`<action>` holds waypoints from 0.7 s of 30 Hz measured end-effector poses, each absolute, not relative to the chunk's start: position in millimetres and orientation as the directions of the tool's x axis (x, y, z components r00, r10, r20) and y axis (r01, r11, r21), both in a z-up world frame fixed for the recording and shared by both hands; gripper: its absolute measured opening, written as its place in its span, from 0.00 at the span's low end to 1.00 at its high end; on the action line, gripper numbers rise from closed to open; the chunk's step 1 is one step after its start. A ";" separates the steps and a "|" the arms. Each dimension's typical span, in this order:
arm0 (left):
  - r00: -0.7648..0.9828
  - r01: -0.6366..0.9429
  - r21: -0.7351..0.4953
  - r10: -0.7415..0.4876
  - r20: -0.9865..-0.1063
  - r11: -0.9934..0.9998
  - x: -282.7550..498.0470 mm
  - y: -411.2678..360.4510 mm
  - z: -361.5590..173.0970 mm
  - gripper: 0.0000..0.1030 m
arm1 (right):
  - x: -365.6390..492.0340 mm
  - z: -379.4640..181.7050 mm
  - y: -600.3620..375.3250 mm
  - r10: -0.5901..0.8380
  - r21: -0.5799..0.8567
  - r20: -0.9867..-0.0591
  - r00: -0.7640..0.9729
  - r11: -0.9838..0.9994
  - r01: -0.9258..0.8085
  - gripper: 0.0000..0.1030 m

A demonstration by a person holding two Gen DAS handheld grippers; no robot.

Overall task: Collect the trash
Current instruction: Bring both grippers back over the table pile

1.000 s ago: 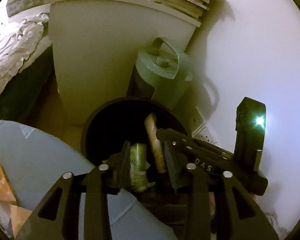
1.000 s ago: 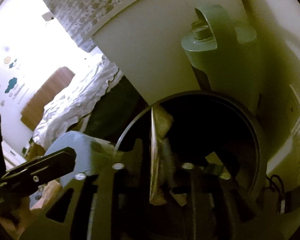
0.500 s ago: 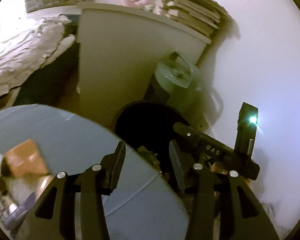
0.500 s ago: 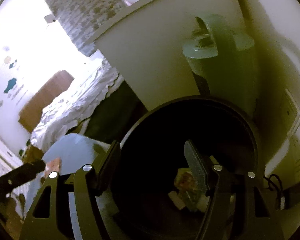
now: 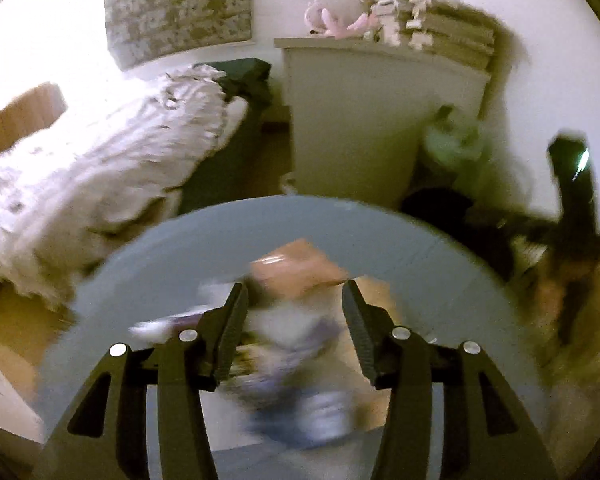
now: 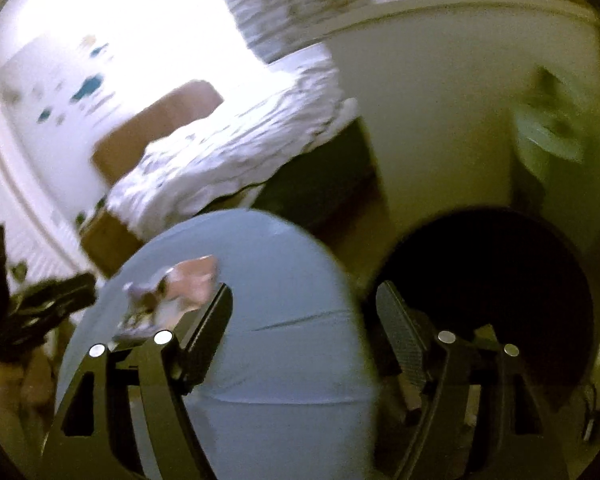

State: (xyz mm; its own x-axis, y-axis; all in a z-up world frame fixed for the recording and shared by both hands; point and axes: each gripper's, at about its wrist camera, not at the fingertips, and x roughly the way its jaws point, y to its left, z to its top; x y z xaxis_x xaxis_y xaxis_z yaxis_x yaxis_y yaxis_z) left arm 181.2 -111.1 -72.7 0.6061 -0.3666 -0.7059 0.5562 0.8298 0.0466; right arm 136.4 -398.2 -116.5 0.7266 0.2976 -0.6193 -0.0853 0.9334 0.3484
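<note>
Bedroom clutter framed your work: a rumpled white bed (image 5: 112, 168), a pale cabinet (image 5: 364, 120) with soft toys on top, and close in front a round blue-grey surface (image 5: 440, 264) carrying the trash that remained. Your left gripper (image 5: 294, 312) hung over that surface with its jaws spread and nothing between them; they had just been opening, and the pile of trash (image 5: 296, 268), an orange-pink packet lying over pale and purplish wrappers, sat right under the gap. Your right gripper (image 6: 304, 312) was spread wider, empty too, its jaws also just opened, straddling the edge of the surface with the dark bin (image 6: 492, 280) just beside it on the right. Both views were smeared by motion, so I could not tell how many pieces were in the pile or where one ended and the next began. That was the main risk as I judged it: coming down fast on an overlapped heap, you could have pinched only a loose corner of the packet and had it slip free, or dragged the lighter wrappers off the rim onto the floor. The left jaws looked barely wider than the packet, so one finger could have landed on top and shoved it away. Your two grippers were also near each other and might have clashed.
</note>
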 end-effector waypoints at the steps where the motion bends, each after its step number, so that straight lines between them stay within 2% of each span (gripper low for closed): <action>1: 0.610 0.561 0.081 -0.345 -0.713 0.824 185.1 -101.9 -74.4 0.48 | 140.3 -112.1 -387.6 0.312 0.336 -0.628 0.713 0.935 -0.113 0.72; 7: 0.610 0.602 0.184 -0.298 -0.734 0.777 209.0 -59.5 -90.9 0.48 | 172.7 -94.9 -324.3 0.387 0.278 -0.691 0.611 0.922 -0.269 0.72; 15: 0.559 0.711 0.242 -0.323 -0.764 0.660 229.1 -44.7 -117.9 0.49 | 220.3 -109.2 -257.7 0.381 0.191 -0.807 0.452 0.892 -0.410 0.72; 18: 0.545 0.758 0.282 -0.334 -0.769 0.587 234.2 -52.3 -128.1 0.61 | 237.1 -120.8 -244.0 0.375 0.191 -0.835 0.403 0.884 -0.426 0.72; 21: 0.535 0.781 0.299 -0.340 -0.774 0.548 241.7 -58.8 -136.7 0.62 | 253.0 -136.3 -233.2 0.362 0.192 -0.861 0.358 0.882 -0.430 0.72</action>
State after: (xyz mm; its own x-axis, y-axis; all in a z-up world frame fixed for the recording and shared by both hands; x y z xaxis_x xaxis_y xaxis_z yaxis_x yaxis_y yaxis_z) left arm 241.7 -58.8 -136.7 0.5348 -0.3396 -0.7737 0.7809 0.5484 0.2991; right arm 253.0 -233.2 -136.3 0.3576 0.3619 -0.8609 -0.4304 0.8820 0.1920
